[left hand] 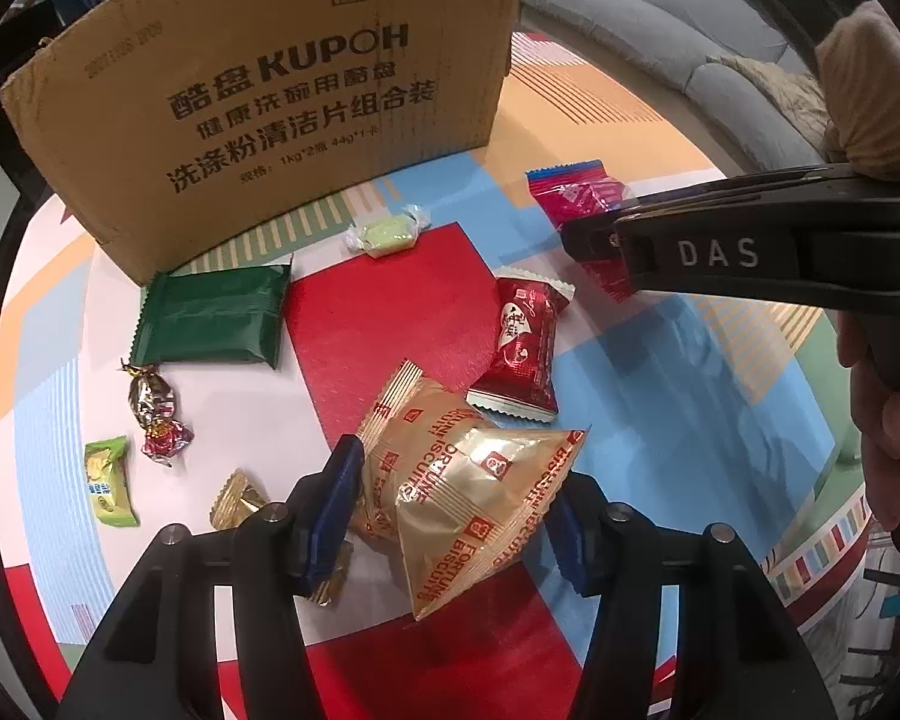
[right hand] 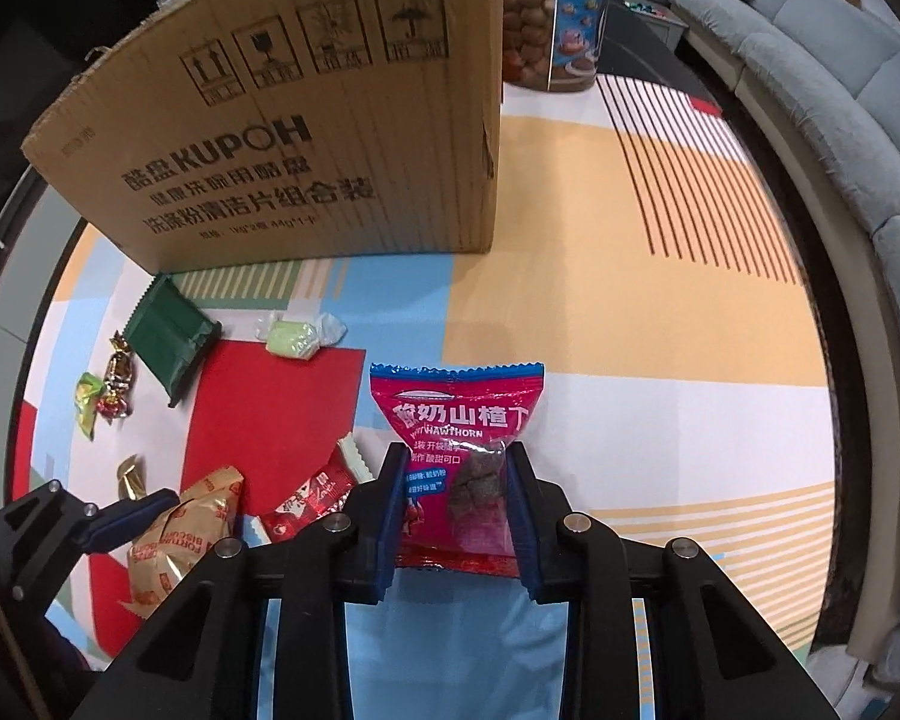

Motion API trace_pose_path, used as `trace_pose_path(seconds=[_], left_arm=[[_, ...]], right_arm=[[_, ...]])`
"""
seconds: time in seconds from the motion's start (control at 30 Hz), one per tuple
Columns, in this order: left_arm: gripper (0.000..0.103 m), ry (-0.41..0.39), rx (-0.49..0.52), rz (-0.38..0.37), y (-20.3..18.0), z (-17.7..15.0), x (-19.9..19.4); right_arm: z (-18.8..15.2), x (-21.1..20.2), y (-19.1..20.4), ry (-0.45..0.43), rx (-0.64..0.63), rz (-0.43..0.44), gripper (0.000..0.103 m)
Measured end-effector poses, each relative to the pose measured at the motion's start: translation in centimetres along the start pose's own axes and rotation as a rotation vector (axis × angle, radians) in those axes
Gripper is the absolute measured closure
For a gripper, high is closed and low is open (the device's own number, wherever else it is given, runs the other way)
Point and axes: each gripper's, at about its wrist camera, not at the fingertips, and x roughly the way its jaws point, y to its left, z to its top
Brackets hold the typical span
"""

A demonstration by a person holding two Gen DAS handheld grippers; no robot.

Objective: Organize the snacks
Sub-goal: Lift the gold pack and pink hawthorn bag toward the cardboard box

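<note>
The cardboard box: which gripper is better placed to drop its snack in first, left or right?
Probably the right. The right gripper grips the pink hawthorn packet and is nearer the cardboard box, with bare mat between them. The left gripper grips the gold biscuit packet farther back, with other snacks ahead.

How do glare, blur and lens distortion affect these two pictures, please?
Left wrist view: the gold biscuit packet throws bright glare, the cardboard box bows from fisheye bending, and the corners go black. Right wrist view: the pink hawthorn packet is sharp, the sofa curves strongly, and the picture's outer edge smears soft.
</note>
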Motion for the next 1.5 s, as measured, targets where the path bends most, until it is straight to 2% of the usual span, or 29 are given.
trace_pose_path(seconds=[0.43, 0.73, 1.1, 1.5], left_arm=[[0.047, -0.049, -0.038, 0.013, 0.5, -0.8, -2.7], [0.047, -0.104, -0.122, 0.006, 2.3, -0.9, -4.4], [0.047, -0.177, -0.183, 0.043, 4.0, -0.8, -6.8], [0.047, -0.259, -0.231, 0.075, 5.6, -0.6, -9.5]], right_arm=[[-1.5, -3.2, 1.0, -0.047, -0.005, 0.006, 0.071], [-1.1, -4.6, 1.6, -0.083, -0.013, 0.002, 0.071], [-1.2, -6.3, 3.0, -0.124, -0.025, 0.006, 0.071], [-1.3, -8.9, 4.9, -0.212, -0.051, -0.004, 0.071]])
